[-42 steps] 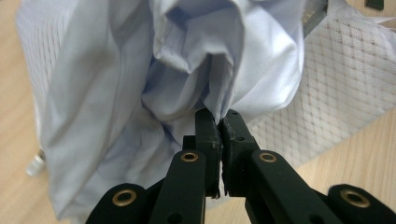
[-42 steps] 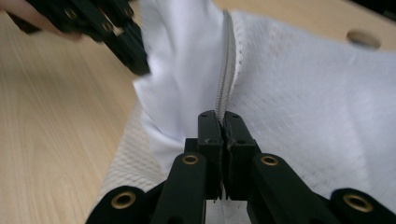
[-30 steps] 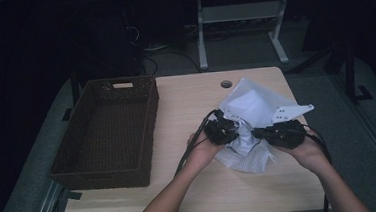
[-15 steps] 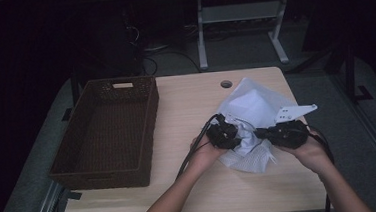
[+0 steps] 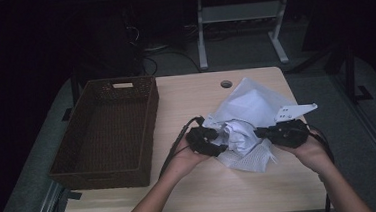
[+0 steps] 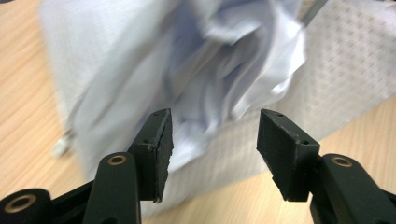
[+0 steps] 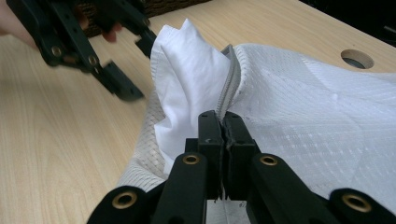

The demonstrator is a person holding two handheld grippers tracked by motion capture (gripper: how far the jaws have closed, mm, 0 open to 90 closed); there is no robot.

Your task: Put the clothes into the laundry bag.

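Pinching the mesh bag's [image 7: 327,121] zipper edge, the right claw [image 7: 223,122] is clamped; the left claw [image 6: 212,140] has just been opening, empty.

Item one: a dark woven wicker basket [image 5: 108,129] is sitting on your left side of the light wooden table [image 5: 191,111], its long side running away from you. Item two: a round cable hole [image 5: 226,84] is showing near the table's far edge. Item three: a white-legged desk frame [image 5: 240,27] is standing on the floor beyond, cables [image 5: 144,51] lying beside it.
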